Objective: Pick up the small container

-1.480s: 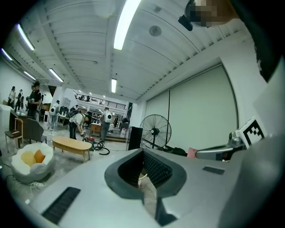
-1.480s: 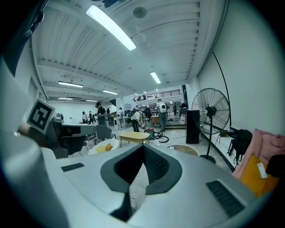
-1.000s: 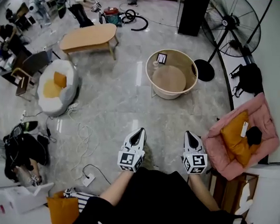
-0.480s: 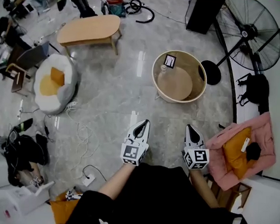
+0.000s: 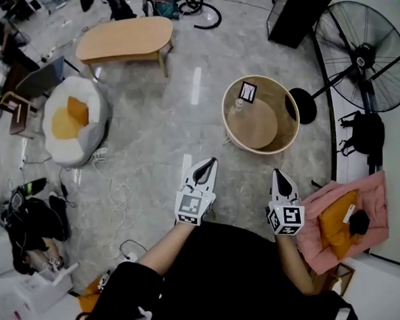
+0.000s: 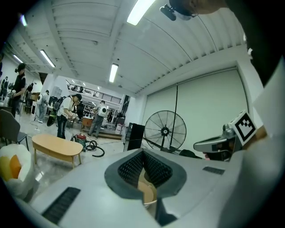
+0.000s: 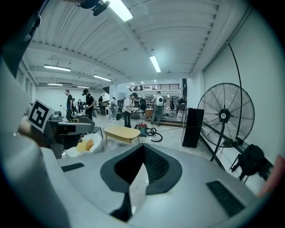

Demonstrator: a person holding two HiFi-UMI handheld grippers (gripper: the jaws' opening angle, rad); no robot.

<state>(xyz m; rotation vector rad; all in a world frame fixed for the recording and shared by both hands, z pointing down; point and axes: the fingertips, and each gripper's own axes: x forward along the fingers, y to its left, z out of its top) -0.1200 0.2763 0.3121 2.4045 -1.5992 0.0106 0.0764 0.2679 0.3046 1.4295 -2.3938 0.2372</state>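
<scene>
The small pale container (image 5: 238, 104) stands on a round beige table with a raised rim (image 5: 290, 138), next to a black-and-white marker card (image 5: 247, 92). My left gripper (image 5: 210, 162) is held in front of my body, shut and empty, pointing toward the table from well short of it. My right gripper (image 5: 279, 174) hangs level with it to the right, also shut on nothing. In the left gripper view a sliver of the beige table (image 6: 147, 192) shows below the closed left gripper (image 6: 143, 153). The right gripper (image 7: 143, 149) points across the floor.
A wooden coffee table (image 5: 125, 40) and a white beanbag with an orange cushion (image 5: 71, 117) stand to the left. A standing fan (image 5: 368, 58) and a pink seat (image 5: 345, 219) are on the right. Cables (image 5: 116, 198) lie on the floor at the left.
The room has slid down and right in the head view, and the round table now lies closer ahead of the grippers. Both grippers stay shut in front of my body.
</scene>
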